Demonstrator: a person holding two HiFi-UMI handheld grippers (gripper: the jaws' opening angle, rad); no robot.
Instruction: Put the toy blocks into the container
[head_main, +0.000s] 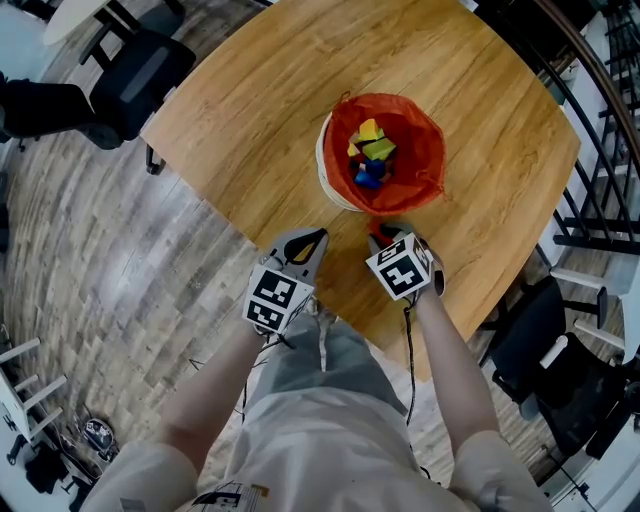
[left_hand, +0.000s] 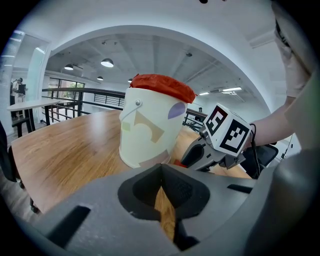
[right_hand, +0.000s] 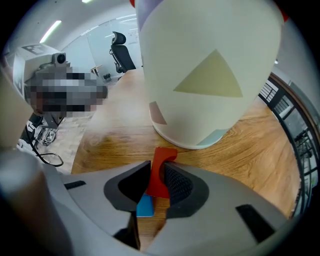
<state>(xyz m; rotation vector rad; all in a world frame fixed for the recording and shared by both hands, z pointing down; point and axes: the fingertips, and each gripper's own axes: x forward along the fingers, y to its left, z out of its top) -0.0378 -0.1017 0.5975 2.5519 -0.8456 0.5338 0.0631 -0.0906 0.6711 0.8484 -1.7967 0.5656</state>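
A white bucket (head_main: 330, 172) lined with a red bag (head_main: 420, 150) stands on the round wooden table (head_main: 250, 90); several coloured blocks (head_main: 370, 150) lie inside it. Just in front of the bucket's base (right_hand: 210, 75), my right gripper (right_hand: 156, 169) points down and is shut on a red block (right_hand: 161, 175). A blue block (right_hand: 145, 206) lies on the table under its jaws. In the head view this gripper (head_main: 384, 236) sits at the bucket's near side. My left gripper (left_hand: 161, 169) hovers low to the left, shut with nothing in it, facing the bucket (left_hand: 150, 130).
The near edge of the table runs just under both grippers. A black office chair (head_main: 140, 70) stands at the far left and another (head_main: 540, 350) at the right. A dark railing (head_main: 610, 150) runs along the right side. Wood-plank floor (head_main: 90, 260) lies to the left.
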